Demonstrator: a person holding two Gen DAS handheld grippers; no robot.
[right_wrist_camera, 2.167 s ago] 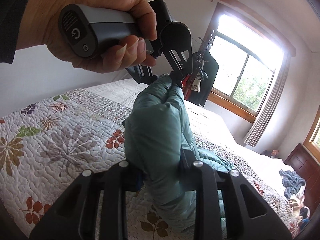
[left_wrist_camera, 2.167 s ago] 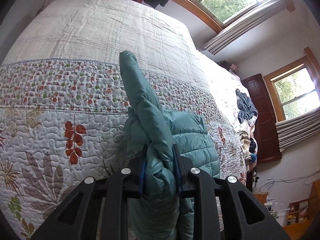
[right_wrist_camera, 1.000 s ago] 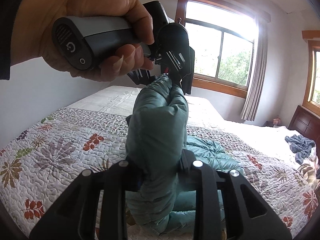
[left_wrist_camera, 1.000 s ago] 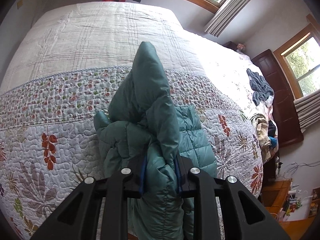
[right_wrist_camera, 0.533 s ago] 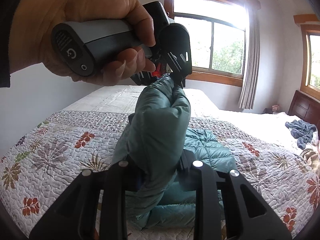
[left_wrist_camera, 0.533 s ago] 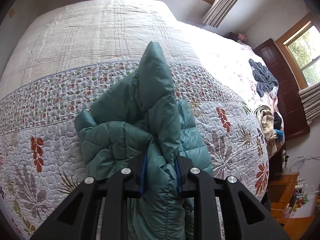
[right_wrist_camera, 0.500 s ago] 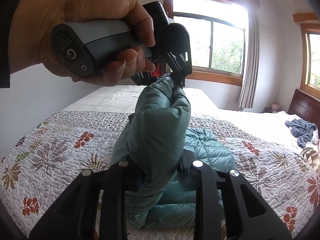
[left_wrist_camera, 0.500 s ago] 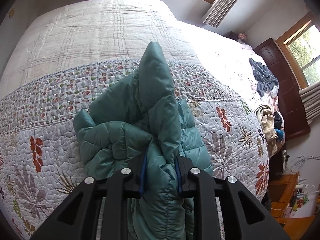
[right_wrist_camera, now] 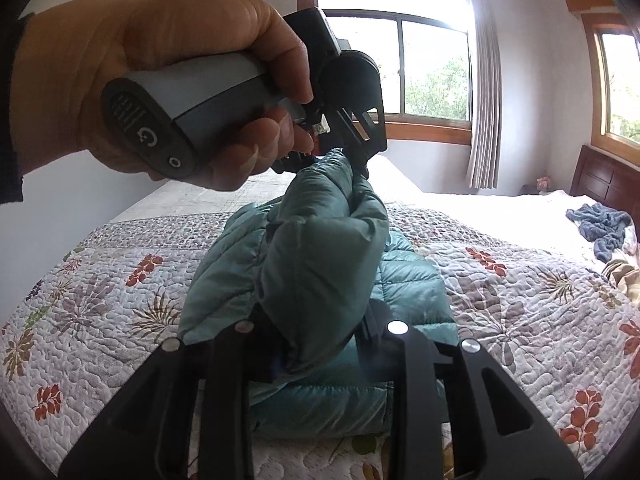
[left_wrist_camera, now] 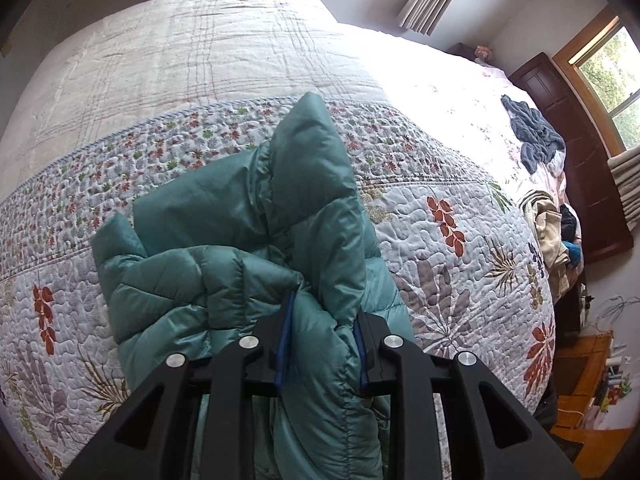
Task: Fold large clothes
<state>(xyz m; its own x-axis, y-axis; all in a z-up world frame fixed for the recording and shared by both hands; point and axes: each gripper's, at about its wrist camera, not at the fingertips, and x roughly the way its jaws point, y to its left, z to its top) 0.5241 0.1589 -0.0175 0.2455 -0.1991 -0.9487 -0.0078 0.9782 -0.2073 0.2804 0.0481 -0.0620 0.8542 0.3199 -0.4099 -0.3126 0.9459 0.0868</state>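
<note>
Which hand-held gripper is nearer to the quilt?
Right. The right hand-held gripper clamps the jacket low over the quilt; the left hand-held gripper holds the jacket's tip higher up.

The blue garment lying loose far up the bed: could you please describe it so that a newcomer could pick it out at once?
Start from the big bed under the floral quilt. Follow it past the teal puffer jacket, which both claws hold, to the plain white stretch by the dark wooden headboard. There lies the blue garment, a crumpled slate-blue heap, darker and limper than the puffy jacket and apart from the beige clothes pile at the bed's edge.
</note>
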